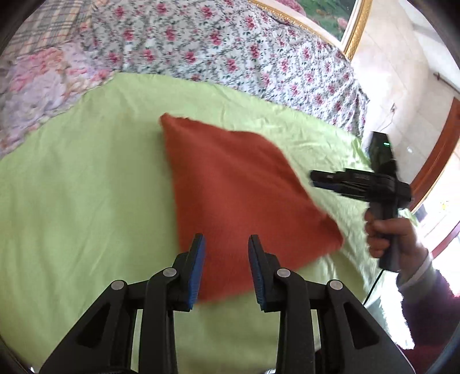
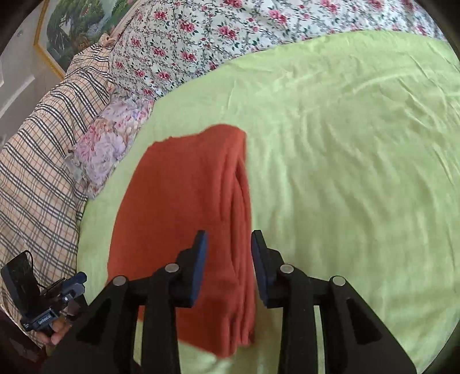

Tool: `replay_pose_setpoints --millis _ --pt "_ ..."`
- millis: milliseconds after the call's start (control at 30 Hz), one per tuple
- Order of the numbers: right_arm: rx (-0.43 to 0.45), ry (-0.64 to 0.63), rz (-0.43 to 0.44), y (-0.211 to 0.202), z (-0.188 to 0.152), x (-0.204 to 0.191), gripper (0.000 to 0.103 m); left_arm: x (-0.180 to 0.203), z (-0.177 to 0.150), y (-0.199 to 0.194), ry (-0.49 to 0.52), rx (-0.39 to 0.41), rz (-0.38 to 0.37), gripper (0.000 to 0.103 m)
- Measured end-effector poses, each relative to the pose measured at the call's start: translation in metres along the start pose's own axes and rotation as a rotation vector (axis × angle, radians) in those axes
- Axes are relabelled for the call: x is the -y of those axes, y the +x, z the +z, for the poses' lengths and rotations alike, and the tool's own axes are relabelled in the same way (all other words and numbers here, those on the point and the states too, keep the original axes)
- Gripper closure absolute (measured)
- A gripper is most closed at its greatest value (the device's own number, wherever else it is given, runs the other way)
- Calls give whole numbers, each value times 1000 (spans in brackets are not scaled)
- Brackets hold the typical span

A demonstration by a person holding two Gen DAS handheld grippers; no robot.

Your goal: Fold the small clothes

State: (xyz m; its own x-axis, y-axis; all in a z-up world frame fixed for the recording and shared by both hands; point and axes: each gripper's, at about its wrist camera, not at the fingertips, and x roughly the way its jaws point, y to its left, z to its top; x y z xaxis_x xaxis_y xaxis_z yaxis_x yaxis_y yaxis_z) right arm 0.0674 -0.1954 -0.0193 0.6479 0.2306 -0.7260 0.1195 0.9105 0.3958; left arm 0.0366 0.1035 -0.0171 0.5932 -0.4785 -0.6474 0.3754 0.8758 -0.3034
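Note:
A folded rust-red cloth [image 1: 238, 190] lies flat on the light green sheet [image 1: 86, 187]. My left gripper [image 1: 227, 244] is open and empty, held over the cloth's near edge. My right gripper [image 2: 229, 241] is open and empty, above the cloth [image 2: 187, 207] near its layered folded edge [image 2: 244, 230]. In the left wrist view the right gripper [image 1: 313, 178] shows at the right, held in a hand beside the cloth's right edge, its fingers close together from this side. The left gripper's body [image 2: 43, 302] shows at the lower left of the right wrist view.
A floral bedspread [image 1: 215, 43] covers the bed behind the green sheet [image 2: 345, 143]. A plaid blanket [image 2: 43, 143] and a pink floral pillow [image 2: 112, 138] lie at the left. A framed picture [image 1: 330, 14] leans on the wall. The bed's edge drops off at the right [image 1: 362, 129].

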Motion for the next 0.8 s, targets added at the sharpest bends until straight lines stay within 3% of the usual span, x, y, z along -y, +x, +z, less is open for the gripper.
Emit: replay_pose_setpoints --millis 233,267,400,533,700,800 --pt "-27 118 65 60 41 15 70 3 15 49 24 -65 -26 72" --pt "-29 100 55 62 44 13 92 5 14 52 37 -71 -21 72" --pt "20 38 1 57 53 9 93 4 6 70 45 -117 -2 73" --pt "-8 4 -87 79 43 21 93 9 2 78 43 -114 7 73" --pt "7 -2 -116 73 41 21 91 13 5 73 42 -115 22 72" --pt "35 5 -115 53 43 10 86 12 17 56 41 -73 13 71"
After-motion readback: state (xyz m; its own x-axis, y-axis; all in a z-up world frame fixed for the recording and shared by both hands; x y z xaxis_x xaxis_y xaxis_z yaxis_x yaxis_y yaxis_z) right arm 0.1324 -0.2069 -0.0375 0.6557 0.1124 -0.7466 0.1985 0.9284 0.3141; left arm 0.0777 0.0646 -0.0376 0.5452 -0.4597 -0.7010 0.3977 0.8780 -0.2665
